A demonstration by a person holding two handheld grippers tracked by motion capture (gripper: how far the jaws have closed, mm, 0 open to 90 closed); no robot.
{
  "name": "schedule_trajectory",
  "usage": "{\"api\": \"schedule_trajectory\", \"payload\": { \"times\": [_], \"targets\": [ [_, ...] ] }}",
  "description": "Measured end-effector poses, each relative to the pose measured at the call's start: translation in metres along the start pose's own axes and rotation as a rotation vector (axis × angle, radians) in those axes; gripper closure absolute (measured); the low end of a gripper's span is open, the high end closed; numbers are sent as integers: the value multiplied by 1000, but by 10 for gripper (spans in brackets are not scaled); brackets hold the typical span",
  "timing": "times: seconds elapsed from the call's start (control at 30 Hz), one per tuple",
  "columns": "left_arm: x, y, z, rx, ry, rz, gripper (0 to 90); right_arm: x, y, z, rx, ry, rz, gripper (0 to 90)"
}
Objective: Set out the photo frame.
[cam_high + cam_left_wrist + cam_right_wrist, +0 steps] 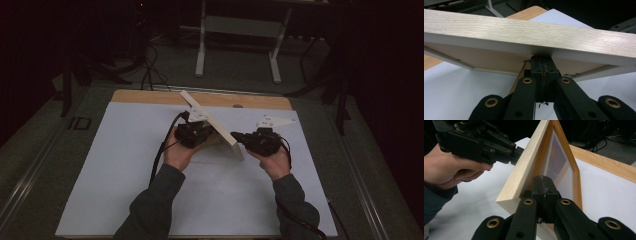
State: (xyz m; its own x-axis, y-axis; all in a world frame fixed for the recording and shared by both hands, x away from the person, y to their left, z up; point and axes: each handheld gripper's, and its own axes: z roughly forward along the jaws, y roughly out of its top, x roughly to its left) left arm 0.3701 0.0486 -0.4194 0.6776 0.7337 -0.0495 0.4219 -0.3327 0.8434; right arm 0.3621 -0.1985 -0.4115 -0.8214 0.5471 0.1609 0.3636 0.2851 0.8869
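A light wooden picture frame [212, 125] stands tilted on one edge on the white sheet, between my two grippers. My left gripper [212, 131] is shut, and its tips press the frame's outer side [529, 32] from the left; the left gripper view shows them [541, 60] tucked under the frame's edge. My right gripper [234, 136] is shut too, its tips [545, 181] against the frame's near corner [524, 172] on the glazed side. In the right gripper view the left gripper [520, 151] touches the frame's outer edge, with a hand behind it.
A white sheet [125, 165] covers most of the wooden table [150, 96]. Behind the table stand a white-legged frame [237, 30] and cables on the floor [150, 65]. The surroundings are dark.
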Motion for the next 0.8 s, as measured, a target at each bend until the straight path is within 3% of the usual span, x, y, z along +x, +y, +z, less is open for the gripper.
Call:
{"api": "schedule_trajectory", "payload": {
  "times": [0.8],
  "targets": [
    [5, -1, 1, 10, 10, 11, 900, 15, -2, 0, 4, 44, -49, 900]
  ]
}}
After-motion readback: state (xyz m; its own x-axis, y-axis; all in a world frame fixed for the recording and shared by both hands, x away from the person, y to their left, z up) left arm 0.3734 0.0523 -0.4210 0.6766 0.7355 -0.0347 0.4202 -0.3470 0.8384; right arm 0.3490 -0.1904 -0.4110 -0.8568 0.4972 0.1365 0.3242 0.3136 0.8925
